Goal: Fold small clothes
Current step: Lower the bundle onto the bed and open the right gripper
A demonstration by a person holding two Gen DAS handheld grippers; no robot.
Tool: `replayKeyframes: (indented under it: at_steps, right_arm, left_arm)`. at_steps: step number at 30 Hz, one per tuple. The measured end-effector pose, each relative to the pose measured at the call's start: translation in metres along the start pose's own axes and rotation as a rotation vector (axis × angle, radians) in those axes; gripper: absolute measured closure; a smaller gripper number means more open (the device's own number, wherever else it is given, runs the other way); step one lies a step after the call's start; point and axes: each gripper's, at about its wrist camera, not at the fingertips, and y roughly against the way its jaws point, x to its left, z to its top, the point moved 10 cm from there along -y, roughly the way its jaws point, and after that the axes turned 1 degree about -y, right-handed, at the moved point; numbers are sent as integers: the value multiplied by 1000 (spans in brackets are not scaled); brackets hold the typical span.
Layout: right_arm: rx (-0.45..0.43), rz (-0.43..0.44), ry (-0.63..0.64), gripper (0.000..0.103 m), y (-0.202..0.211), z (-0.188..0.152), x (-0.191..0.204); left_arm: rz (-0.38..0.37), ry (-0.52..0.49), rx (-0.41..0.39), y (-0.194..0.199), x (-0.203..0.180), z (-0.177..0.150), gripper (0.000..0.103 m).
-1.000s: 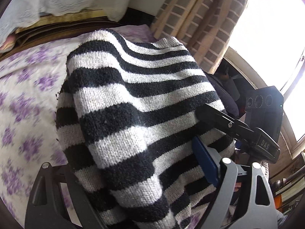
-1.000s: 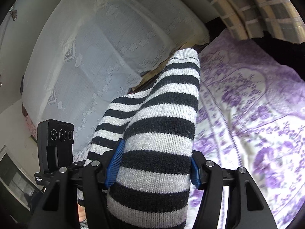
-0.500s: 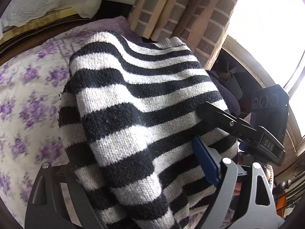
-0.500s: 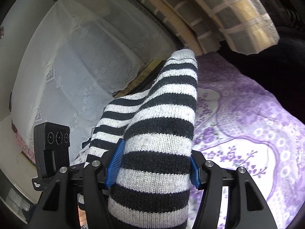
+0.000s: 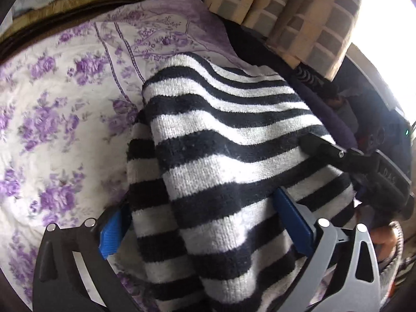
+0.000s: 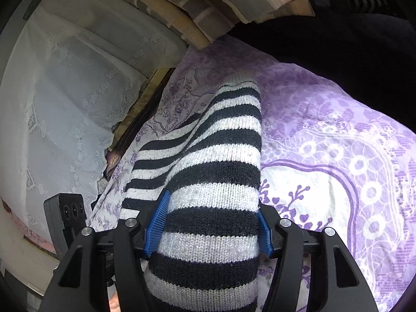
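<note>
A black-and-white striped knit sweater (image 5: 221, 135) droops over the purple-flowered bedsheet (image 5: 52, 130). It runs between the jaws of my left gripper (image 5: 205, 223), which are opening. The left blue pad (image 5: 114, 231) stands bare beside the knit's edge, while the right pad (image 5: 293, 221) still lies against it. In the right wrist view my right gripper (image 6: 212, 223) is shut on a bunched part of the same sweater (image 6: 221, 156), both blue pads pressing its sides. The far end of the sweater reaches down toward the sheet (image 6: 325, 156).
A beige checked curtain (image 5: 299, 13) hangs past the bed's far edge, with dark clothes (image 6: 338, 39) piled below it. White lace cloth (image 6: 65, 91) covers furniture beside the bed. The other gripper's black body (image 5: 377, 169) sits close at the right.
Both grippers have come down toward the bed with the sweater. The left gripper's jaws have widened, and its left blue pad now shows clear of the knit. The right grip is unchanged.
</note>
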Motion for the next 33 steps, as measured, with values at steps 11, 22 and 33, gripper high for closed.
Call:
replayKeyframes:
  at_steps: [11, 22, 33]
  right_arm:
    - [-96, -121, 132, 40, 19, 0, 13]
    - [-331, -209, 259, 49, 68, 18, 32]
    - [-234, -296, 427, 73, 36, -11, 55]
  left_arm:
    - [309, -148, -152, 32, -4, 2, 4]
    - [410, -142, -219, 55, 6, -4, 4]
    - [419, -146, -226, 54, 7, -8, 4]
